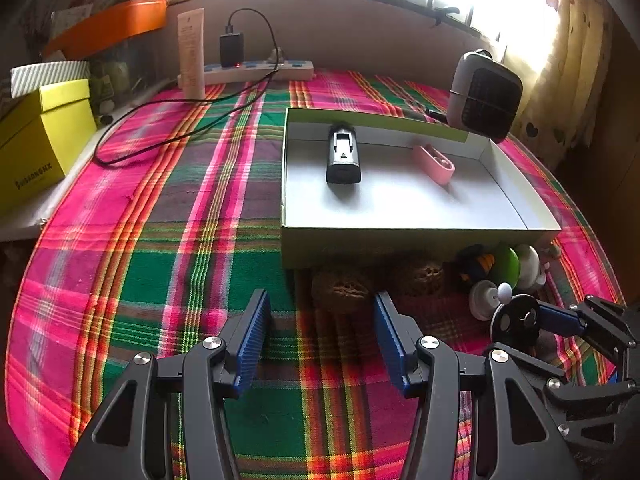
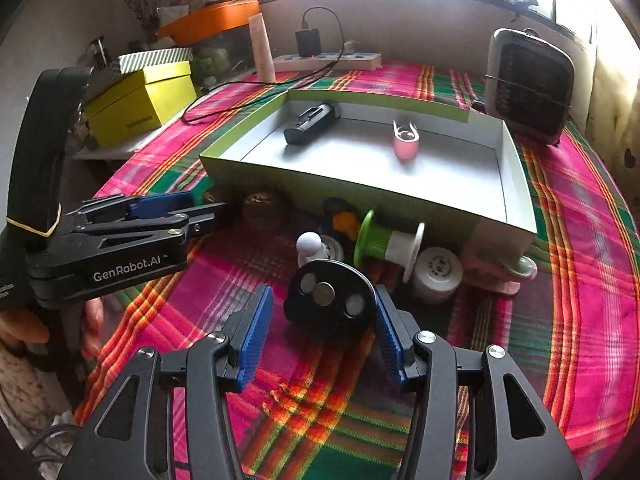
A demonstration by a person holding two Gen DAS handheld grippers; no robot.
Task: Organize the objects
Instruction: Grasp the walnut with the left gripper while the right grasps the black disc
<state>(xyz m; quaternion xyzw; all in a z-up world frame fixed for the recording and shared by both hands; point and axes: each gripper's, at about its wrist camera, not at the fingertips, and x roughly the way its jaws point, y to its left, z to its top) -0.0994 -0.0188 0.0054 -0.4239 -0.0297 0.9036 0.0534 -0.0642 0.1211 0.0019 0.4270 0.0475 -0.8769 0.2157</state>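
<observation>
Bright window glare washes out the back wall, and the plaid cloth (image 1: 160, 280) covers the counter. The open box (image 2: 360, 196) holds a black device (image 2: 310, 122) and a pink case (image 2: 406, 146); its front wall half hides two walnuts (image 1: 342, 294) and a shadowy toy heap (image 2: 340, 218). Right gripper (image 2: 324, 322): jaws apart around the black disc (image 2: 330, 300), one pad touching its edge. Left gripper (image 1: 320, 336): jaws apart over bare cloth, "GenRobot.AI" on its side. The yellow box (image 1: 38, 140) bears lettering too blurred to read
</observation>
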